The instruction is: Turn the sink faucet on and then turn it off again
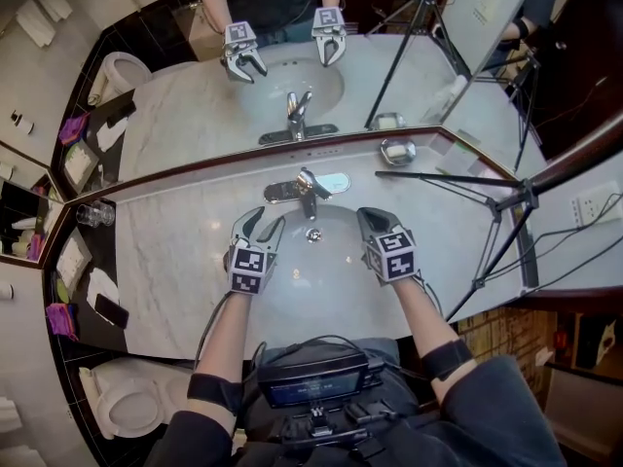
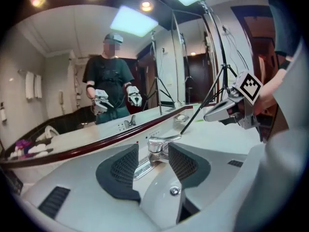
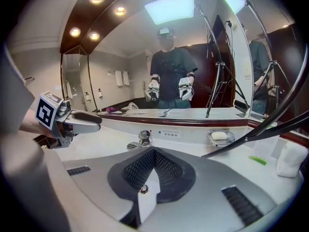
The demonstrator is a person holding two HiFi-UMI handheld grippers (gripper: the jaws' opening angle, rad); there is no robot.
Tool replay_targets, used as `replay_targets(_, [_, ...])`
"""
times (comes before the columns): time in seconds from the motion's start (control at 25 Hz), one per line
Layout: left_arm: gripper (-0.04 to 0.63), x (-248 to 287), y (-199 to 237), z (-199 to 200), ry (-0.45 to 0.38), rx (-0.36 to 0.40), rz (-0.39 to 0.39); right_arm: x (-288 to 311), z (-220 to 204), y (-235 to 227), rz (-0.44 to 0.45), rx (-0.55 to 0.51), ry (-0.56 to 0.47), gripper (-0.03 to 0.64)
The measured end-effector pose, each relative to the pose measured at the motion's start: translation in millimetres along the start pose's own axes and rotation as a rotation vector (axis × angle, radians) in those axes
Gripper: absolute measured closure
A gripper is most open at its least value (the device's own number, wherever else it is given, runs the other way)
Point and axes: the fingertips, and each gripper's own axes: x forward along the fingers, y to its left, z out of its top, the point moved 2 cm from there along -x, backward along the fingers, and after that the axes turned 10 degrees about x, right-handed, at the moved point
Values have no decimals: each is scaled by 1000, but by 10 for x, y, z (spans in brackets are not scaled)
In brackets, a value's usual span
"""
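Left claw (image 1: 263, 224) up and open, pads spread wide with nothing pinched between them. Looking down its own view, the faucet (image 1: 308, 193) sits right in the gap, framed by both pads but touched by neither. It stands at the back edge of the sink (image 1: 292, 295), centre frame in the head view, just under the mirror's dark rim, on the marble worktop (image 1: 170, 251).

Right claw (image 1: 372, 222) is pressed fully closed on nothing at all. It hovers over the right side of the basin, near the drain (image 1: 313, 234), well out of the play.

I see no water running from the spout, so I judge this is the approach to the first step: getting onto the lever (image 2: 165, 139) to turn the water on. The off stroke comes after.

Which way does it point? From the head view the spout's long axis runs up and down the frame, its mouth aimed toward the bottom, out over the basin toward the drain. The lever lies on top, roughly level. In the left gripper view its free end reaches toward the right of the frame.

Next move, as I read it: ease the left claw forward until the pads flank the lever, or slide one pad under its free end, then lift. The chrome looks slick and the lever slim, so I want a square, centred contact.
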Motion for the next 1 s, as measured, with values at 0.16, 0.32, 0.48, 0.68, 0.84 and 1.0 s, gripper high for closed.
replay_targets(0.16, [315,305,-167,43,41,196,-61,16,-59,-54,-6,13,4,598])
replay_targets(0.32, [279,634,-356,66,76,423,-120,65,-182,-134,-16,31,23,598])
replay_targets(0.48, [281,930,-494,80,103,641,-142,80,-238,-191,-32,35,32,598])
replay_targets(0.68, [281,1176,-583,187,124,759,-147,75,-268,-280,-48,47,37,598])
replay_targets(0.84, [281,1367,-641,100,140,807,-177,82,-255,-366,-61,59,33,598])
replay_targets(1.0, [281,1501,-697,-26,149,845,-202,91,-245,-428,-72,54,35,598])
